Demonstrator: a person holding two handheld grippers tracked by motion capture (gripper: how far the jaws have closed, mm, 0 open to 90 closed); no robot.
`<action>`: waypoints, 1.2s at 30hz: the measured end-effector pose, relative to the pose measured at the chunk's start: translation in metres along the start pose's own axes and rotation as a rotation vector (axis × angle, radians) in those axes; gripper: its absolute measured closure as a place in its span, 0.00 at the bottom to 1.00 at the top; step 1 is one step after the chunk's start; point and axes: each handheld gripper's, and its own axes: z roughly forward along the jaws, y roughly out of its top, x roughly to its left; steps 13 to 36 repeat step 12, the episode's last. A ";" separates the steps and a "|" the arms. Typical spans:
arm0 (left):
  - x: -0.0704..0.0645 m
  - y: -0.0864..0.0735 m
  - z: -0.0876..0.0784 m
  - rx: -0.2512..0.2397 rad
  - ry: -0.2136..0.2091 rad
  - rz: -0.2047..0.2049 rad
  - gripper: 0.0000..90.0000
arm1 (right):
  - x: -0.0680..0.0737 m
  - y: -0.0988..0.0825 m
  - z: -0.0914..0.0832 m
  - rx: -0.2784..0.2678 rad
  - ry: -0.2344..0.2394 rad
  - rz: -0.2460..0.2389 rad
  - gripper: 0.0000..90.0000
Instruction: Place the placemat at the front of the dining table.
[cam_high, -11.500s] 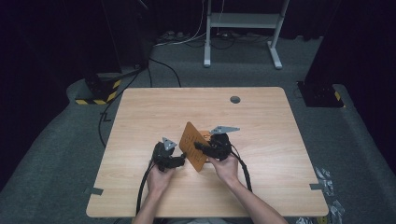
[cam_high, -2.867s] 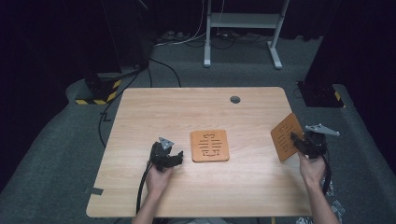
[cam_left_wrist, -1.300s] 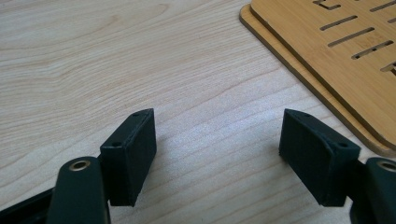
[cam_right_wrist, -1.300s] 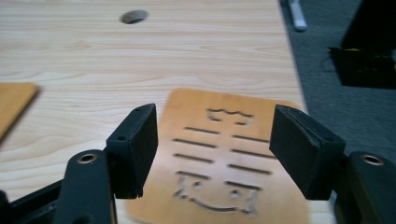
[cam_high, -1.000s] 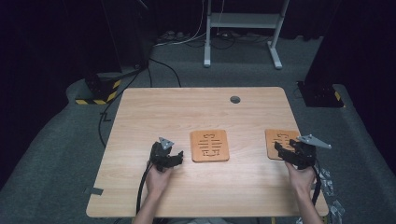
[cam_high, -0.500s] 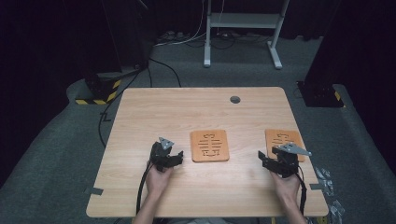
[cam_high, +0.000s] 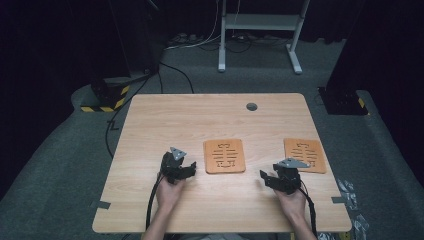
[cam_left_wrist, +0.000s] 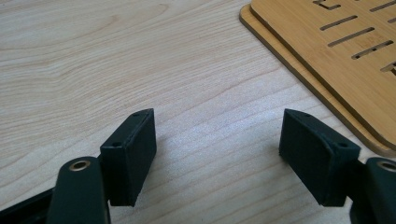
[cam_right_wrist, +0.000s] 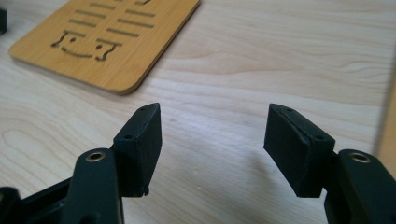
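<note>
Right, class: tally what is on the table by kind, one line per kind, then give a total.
Slotted wooden boards: 2, centre board and right board
Hand-held grippers: 2, left gripper and right gripper, both with open, empty jaws
Total: 4

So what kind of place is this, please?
Probably a lab or recording studio: a bare wooden table on grey carpet, black surroundings, hazard-striped equipment base, and cables running across the floor.
</note>
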 end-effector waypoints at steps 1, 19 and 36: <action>0.000 0.000 0.000 0.000 0.000 0.000 0.30 | 0.001 -0.001 0.003 0.009 0.002 -0.014 0.41; 0.000 0.000 0.000 0.000 0.000 -0.001 0.30 | 0.014 -0.002 0.014 0.055 -0.029 -0.101 0.37; 0.000 0.000 0.000 0.000 0.000 -0.001 0.30 | 0.014 -0.002 0.014 0.055 -0.029 -0.101 0.37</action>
